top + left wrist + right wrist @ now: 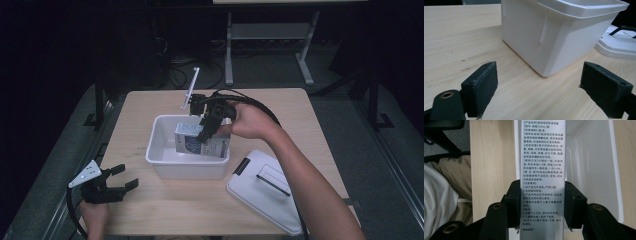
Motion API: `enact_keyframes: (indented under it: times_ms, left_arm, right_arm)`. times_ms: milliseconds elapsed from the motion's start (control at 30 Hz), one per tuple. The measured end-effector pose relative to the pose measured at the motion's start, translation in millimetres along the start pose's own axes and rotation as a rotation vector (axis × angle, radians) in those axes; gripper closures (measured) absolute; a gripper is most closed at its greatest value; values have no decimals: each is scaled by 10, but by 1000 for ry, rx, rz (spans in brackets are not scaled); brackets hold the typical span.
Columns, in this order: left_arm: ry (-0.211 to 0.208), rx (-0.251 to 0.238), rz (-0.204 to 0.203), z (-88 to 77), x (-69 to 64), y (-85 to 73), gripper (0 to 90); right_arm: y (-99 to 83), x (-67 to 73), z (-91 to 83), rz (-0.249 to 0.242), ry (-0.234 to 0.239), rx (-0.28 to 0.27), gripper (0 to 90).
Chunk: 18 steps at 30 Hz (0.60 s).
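1. A person works at a wooden table (150, 210) with a gripper in each hand; a white tub (170, 162) stands open near the middle of the table.
2. The right gripper (206, 136) reaches down into the tub from its far side; its two black pads (512, 205) press on the two opposite faces of a small carton (192, 145), so it is grasping the carton.
3. In the right gripper view the carton (541, 170) runs straight up between the jaws; its narrow grey side, printed with lines of small text, faces the camera, and the white inside of the tub (594, 170) lies behind and to the right of it.
4. In the high view the carton sits inside the tub, towards its far right part; whether it rests on the bottom cannot be told.
5. The left gripper (119, 180) lies low near the left front corner of the table, well apart from the carton; its jaws stand wide and released, with nothing between the pads (481, 87); in its own view the tub's outer wall (549, 42) is just ahead.
6. A white lid (265, 192) with a black handle lies flat on the table to the right of the tub.
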<state>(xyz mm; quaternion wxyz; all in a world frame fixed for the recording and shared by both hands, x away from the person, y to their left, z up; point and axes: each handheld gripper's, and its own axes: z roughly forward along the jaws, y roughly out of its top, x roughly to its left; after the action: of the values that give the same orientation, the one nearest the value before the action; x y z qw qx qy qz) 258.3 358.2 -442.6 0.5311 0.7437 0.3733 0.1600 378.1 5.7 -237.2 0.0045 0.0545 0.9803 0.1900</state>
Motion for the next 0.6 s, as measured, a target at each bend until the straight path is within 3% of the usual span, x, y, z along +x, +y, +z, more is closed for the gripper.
enact_keyframes:
  times_ms: [600]
  left_arm:
    - [-1, -5, 0, -7, 3, 1, 134]
  right_arm:
    - [71, -76, 227, -9, 14, 21, 550]
